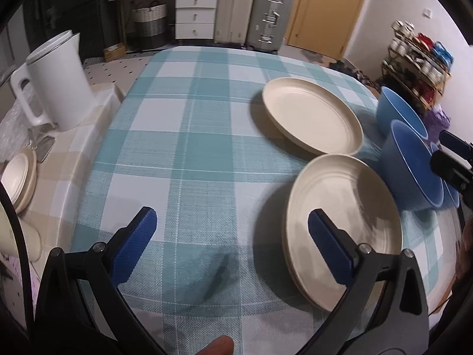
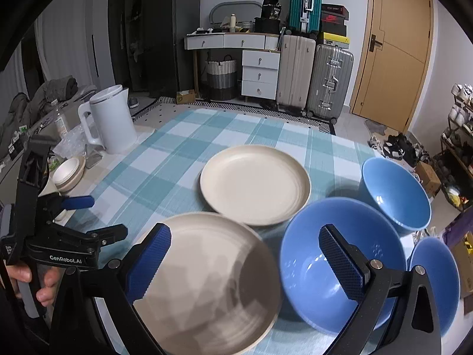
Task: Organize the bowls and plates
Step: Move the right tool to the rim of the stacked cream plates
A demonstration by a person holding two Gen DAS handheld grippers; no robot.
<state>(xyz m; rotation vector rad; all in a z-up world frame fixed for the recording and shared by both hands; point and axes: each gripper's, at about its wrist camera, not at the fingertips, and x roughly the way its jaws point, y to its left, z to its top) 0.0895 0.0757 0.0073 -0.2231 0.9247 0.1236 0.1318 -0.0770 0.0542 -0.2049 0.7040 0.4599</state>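
Two cream plates lie on the checked tablecloth: a near plate (image 1: 344, 224) (image 2: 207, 284) and a far plate (image 1: 310, 118) (image 2: 255, 188). Three blue bowls stand to their right: a large one (image 2: 331, 260) (image 1: 411, 165), a far one (image 2: 396, 195) (image 1: 399, 109) and a near-right one (image 2: 437, 284). My left gripper (image 1: 233, 248) is open and empty, low over the cloth left of the near plate; it also shows in the right wrist view (image 2: 88, 216). My right gripper (image 2: 245, 263) is open and empty, above the near plate and the large bowl.
A white kettle (image 1: 56, 82) (image 2: 111, 118) stands at the table's left. A stack of small cream dishes (image 1: 19, 177) (image 2: 69, 173) sits left of the cloth. The table's right edge (image 1: 452, 222) lies just past the bowls.
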